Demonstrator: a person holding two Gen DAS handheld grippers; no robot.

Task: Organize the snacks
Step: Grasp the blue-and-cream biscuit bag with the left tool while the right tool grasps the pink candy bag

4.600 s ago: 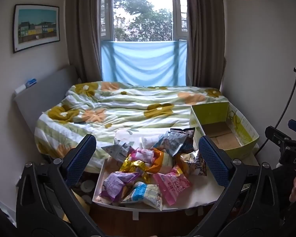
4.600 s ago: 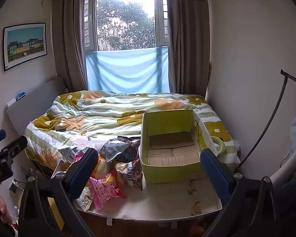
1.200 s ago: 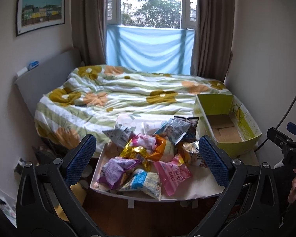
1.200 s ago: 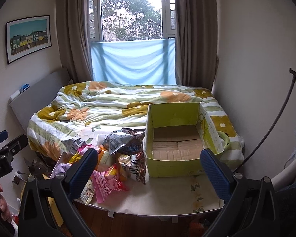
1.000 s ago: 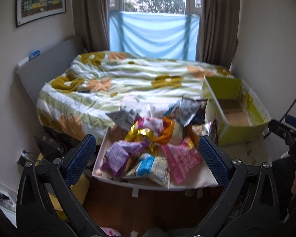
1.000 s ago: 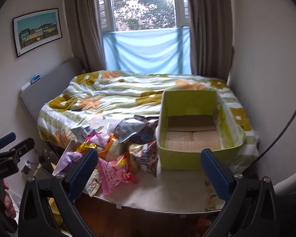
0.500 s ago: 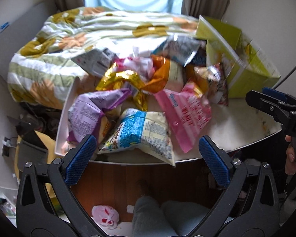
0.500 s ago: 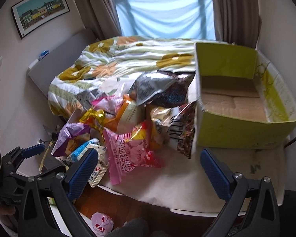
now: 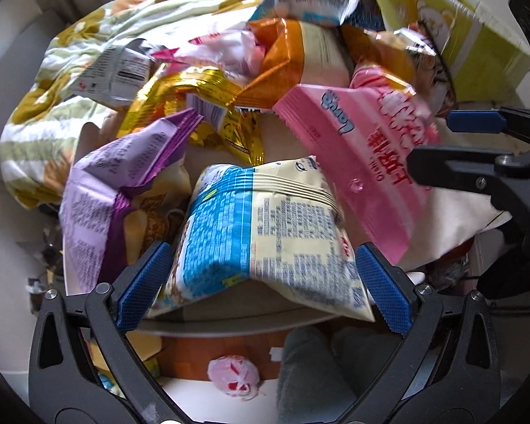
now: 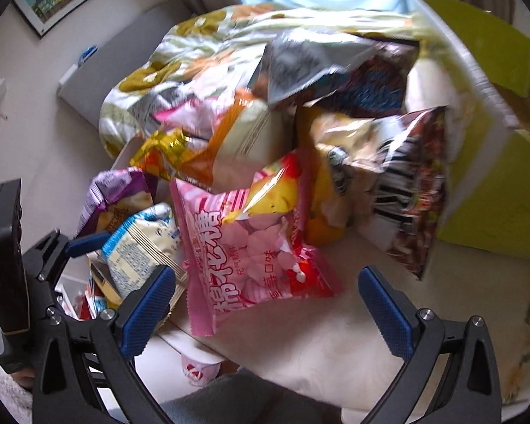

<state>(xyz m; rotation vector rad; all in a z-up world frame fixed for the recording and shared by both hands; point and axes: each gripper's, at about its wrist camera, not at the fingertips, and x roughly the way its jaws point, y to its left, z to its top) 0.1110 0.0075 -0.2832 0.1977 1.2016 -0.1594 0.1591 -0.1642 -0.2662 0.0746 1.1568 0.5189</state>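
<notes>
A bed with a flowered quilt (image 9: 49, 113) fills the upper left of the left wrist view and the top centre of the right wrist view. A yellow-green cardboard box (image 10: 494, 183) stands along the right edge of the right wrist view, open at the top; in the left wrist view only its printed side shows, at the upper right (image 9: 452, 28). Box and snacks share a pale table (image 10: 335, 346), whose bare surface fills the lower middle of the right wrist view.

The snack pile runs from the middle of both views up toward the quilt. The pink bag (image 9: 364, 162) with red lettering lies at centre right in the left wrist view and at centre in the right wrist view (image 10: 251, 258). Left of it lies the blue and cream bag (image 9: 265, 240), at the table's near edge. A purple bag (image 9: 109, 190) sits at the left of the pile, with a gold foil bag (image 9: 194, 106) and an orange bag (image 9: 296, 63) above; a grey foil bag (image 10: 307, 60) tops the heap, and a dark patterned bag (image 10: 413, 190) leans against the box (much of this is motion-blurred).

The left gripper (image 9: 261, 282) is spread wide, its blue pads on either side of the blue and cream bag — whether they touch it, I cannot tell. The right gripper (image 10: 275, 304) is also spread wide, over the pink bag's lower corner and gripping nothing.
</notes>
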